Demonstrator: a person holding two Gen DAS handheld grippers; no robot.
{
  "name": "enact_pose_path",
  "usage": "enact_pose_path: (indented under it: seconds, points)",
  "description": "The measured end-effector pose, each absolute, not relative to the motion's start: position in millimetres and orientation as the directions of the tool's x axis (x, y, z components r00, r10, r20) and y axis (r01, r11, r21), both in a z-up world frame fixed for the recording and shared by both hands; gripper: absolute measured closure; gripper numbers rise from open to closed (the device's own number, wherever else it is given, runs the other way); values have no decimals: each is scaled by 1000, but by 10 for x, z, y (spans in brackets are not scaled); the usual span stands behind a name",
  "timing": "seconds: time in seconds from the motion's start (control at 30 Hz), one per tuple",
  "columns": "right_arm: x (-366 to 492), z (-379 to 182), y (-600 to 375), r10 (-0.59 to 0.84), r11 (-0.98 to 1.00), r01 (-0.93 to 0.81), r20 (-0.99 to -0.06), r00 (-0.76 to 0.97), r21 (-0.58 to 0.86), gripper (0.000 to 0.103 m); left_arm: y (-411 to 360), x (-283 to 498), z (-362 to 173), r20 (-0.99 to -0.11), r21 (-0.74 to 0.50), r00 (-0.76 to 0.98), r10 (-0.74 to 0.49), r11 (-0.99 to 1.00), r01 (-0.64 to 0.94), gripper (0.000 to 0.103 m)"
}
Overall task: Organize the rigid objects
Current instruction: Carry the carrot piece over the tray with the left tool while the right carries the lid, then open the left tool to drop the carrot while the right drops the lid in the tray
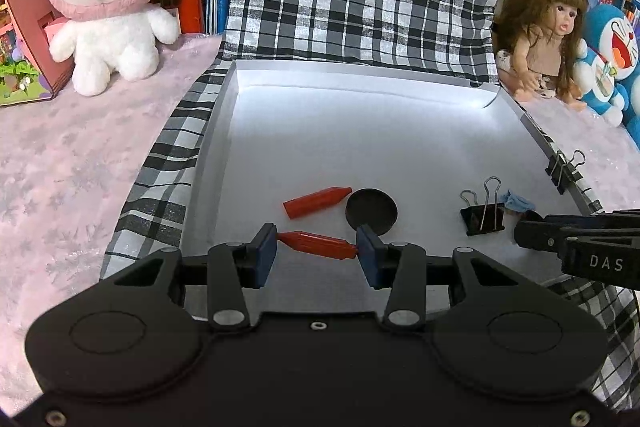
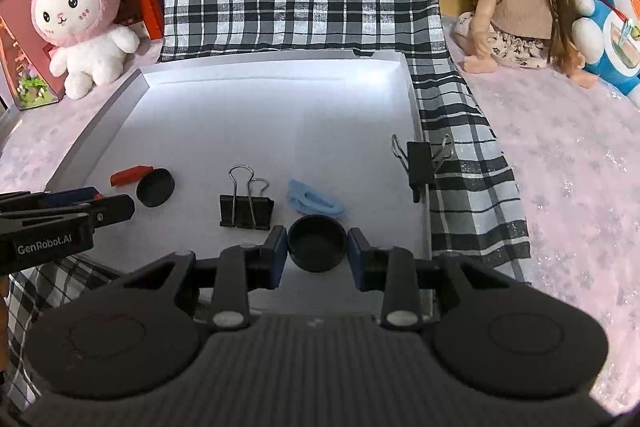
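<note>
Crayon (image 1: 318, 245) spans left gripper (image 1: 316, 247) pads — cap (image 2: 317, 243) between right gripper (image 2: 318, 247) pads.

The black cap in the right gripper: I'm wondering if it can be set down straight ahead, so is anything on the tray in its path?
Yes. The blue piece lies just beyond the black cap held by the right gripper, and a binder clip stands ahead to its left.

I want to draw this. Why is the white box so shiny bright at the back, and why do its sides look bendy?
Left wrist view: light glares off the white box floor near its far wall, washing it out; the fisheye lens bows the box's straight edges. Right wrist view: the same bright patch at the far end, edges curved too; the binder clip stays sharp.
</note>
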State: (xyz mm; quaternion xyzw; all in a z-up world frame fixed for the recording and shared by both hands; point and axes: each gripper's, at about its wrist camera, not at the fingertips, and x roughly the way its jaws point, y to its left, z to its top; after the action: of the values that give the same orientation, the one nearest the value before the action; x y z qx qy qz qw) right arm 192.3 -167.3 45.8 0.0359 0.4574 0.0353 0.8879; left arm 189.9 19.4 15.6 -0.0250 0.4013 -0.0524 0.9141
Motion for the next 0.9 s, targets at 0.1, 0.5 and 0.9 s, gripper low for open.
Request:
enact_pose_path:
  seconds: [0.1, 0.5, 0.9]
  points:
    - [1918, 454, -1663, 91, 995, -32, -808, 582, 90, 64, 179, 1890, 141, -726, -78, 679, -108, 994, 75, 61]
    - [1833, 467, -1603, 73, 997, -30, -782, 619, 70, 60, 153, 1829, 140, -710, -42, 700, -78, 997, 69, 61]
    - [1625, 642, -1569, 67, 997, -64, -723, 687, 32, 49, 186, 1574, 348, -661, -33, 744, -97, 994, 100, 44]
